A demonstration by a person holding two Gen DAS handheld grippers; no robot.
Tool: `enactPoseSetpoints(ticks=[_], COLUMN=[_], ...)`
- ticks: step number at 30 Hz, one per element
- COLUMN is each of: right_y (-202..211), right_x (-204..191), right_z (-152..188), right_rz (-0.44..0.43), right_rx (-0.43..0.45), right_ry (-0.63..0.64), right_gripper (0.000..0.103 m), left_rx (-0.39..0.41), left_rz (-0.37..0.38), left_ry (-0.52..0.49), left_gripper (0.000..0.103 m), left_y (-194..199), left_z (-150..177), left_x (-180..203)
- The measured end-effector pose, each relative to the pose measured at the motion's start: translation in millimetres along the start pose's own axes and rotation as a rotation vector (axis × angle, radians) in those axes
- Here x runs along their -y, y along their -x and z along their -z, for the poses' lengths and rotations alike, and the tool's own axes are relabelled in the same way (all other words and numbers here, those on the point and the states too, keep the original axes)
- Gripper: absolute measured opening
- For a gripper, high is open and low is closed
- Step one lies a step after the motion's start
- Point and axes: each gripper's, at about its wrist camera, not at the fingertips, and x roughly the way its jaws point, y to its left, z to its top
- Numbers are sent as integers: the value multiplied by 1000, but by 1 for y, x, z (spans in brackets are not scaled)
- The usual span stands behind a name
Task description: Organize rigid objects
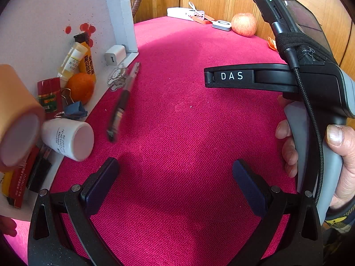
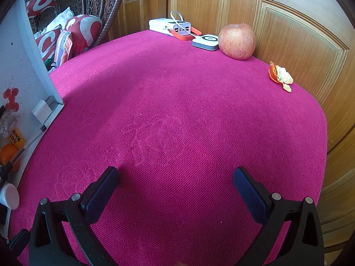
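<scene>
My left gripper (image 1: 175, 173) is open and empty above the magenta cloth (image 1: 188, 133). A black pen (image 1: 122, 102), blurred, lies at the edge of a white box lid (image 1: 44, 11) on the left. The lid holds a white bottle (image 1: 68, 138) on its side, an orange (image 1: 81, 87), a red tube (image 1: 50, 97), a yellow tube (image 1: 88, 63), a white charger (image 1: 115, 54) and paper clips (image 1: 117, 76). My right gripper (image 2: 175, 177) is open and empty over bare cloth (image 2: 188, 122). The right gripper's body (image 1: 310, 82) shows in the left wrist view.
At the far edge stand a white power bank (image 2: 169, 26), a small white device (image 2: 205, 42) and an apple (image 2: 236, 41). Orange peel (image 2: 279, 76) lies at the right edge. A tan roll (image 1: 17, 115) looms close at the left. Wooden panels (image 2: 288, 22) stand behind.
</scene>
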Motion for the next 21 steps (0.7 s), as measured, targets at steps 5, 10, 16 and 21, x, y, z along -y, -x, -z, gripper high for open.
enactPoseSetpoints(ticks=[5,10,16,21], right_y=[0,0,1,0], right_x=[1,2,2,2], right_z=[-1,-1,-1,-1], right_rz=[0,-2,-2,-2], right_rx=[0,-2,-2,-2], right_ry=[0,3,3,3], right_gripper=[103,103,103,103], left_rx=[0,0,-1,-1], left_rz=[-1,0,0,-1], left_ry=[0,0,0,0], left_gripper=[103,103,103,103], left_y=[1,2,2,2], left_z=[1,2,0,0], left_x=[-1,-3,-3,-3])
